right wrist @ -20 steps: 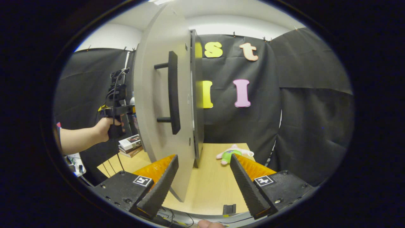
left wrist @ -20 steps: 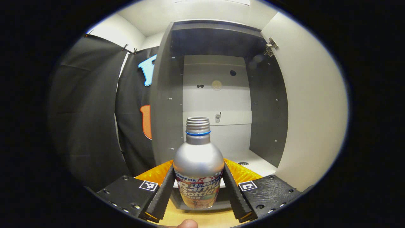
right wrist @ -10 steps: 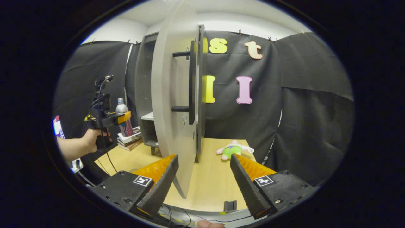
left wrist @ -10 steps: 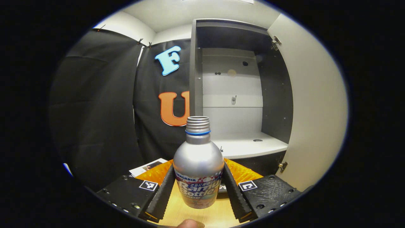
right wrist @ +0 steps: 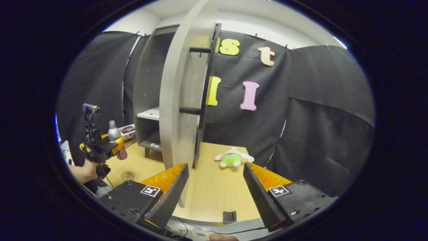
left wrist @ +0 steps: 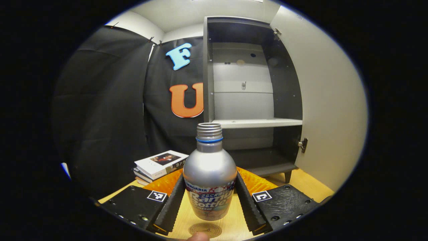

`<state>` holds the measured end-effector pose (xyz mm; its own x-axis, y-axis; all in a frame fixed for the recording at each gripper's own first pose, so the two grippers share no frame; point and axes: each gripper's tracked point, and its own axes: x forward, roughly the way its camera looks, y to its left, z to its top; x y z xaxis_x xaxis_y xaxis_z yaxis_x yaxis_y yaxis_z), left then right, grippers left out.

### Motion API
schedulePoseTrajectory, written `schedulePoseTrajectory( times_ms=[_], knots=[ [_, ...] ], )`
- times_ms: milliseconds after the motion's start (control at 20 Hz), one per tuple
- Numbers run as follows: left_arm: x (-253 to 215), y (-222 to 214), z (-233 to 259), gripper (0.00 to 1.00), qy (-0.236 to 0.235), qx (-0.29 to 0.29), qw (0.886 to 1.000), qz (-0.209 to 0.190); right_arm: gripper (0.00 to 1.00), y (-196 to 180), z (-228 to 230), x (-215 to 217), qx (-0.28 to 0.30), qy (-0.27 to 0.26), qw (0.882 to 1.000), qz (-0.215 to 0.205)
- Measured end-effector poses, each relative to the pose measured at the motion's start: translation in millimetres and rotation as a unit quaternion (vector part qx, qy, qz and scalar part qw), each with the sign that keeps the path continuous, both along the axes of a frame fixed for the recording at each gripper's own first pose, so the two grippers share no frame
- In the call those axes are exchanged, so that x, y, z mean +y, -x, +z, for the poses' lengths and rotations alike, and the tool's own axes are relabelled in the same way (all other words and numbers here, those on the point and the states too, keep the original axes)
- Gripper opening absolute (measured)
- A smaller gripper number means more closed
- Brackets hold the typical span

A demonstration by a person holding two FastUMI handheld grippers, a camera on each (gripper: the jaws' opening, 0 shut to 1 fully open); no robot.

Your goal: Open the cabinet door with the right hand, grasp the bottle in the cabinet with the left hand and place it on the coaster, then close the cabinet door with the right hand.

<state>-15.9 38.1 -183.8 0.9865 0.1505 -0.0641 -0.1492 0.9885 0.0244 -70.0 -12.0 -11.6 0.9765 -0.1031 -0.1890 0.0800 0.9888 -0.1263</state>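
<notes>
Left tool (left wrist: 209,201) grips bottle (left wrist: 209,180) above coaster (left wrist: 204,230) | right tool (right wrist: 214,192) open, idle | risk: off-centre lowering tips bottle onto tabletop (right wrist: 214,187); cabinet door (right wrist: 180,100) open.

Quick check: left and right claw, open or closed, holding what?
Left claw: closed on the bottle, above the coaster.
Right claw: open, holding nothing, near the cabinet door.

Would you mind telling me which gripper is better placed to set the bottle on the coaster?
Left. The left gripper is shut on the bottle, with the coaster on the table just below it. The right gripper is open, by the cabinet door.
</notes>
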Motion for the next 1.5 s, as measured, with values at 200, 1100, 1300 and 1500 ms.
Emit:
schedulePoseTrajectory(
  times_ms=[200,1100,1300,1500],
  knots=[
    [16.1,7.4,-62.3,0.77,0.029,0.027,0.999,0.020,1.00,-12.1,-15.8,4.8,0.026,0.038,0.999,-0.002],
    [26.7,28.1,-123.7,0.84,0.000,0.016,0.998,0.063,1.00,-33.8,-48.9,-10.7,0.097,0.048,0.994,-0.019],
    [20.5,25.1,-97.8,0.89,0.061,-0.026,0.996,0.057,0.97,-36.2,-52.7,-9.3,0.098,0.051,0.994,-0.012],
    [39.4,34.7,-75.7,0.94,0.032,-0.015,0.995,0.089,1.00,-37.1,-60.9,-9.8,0.102,0.023,0.994,-0.006]
  ],
)
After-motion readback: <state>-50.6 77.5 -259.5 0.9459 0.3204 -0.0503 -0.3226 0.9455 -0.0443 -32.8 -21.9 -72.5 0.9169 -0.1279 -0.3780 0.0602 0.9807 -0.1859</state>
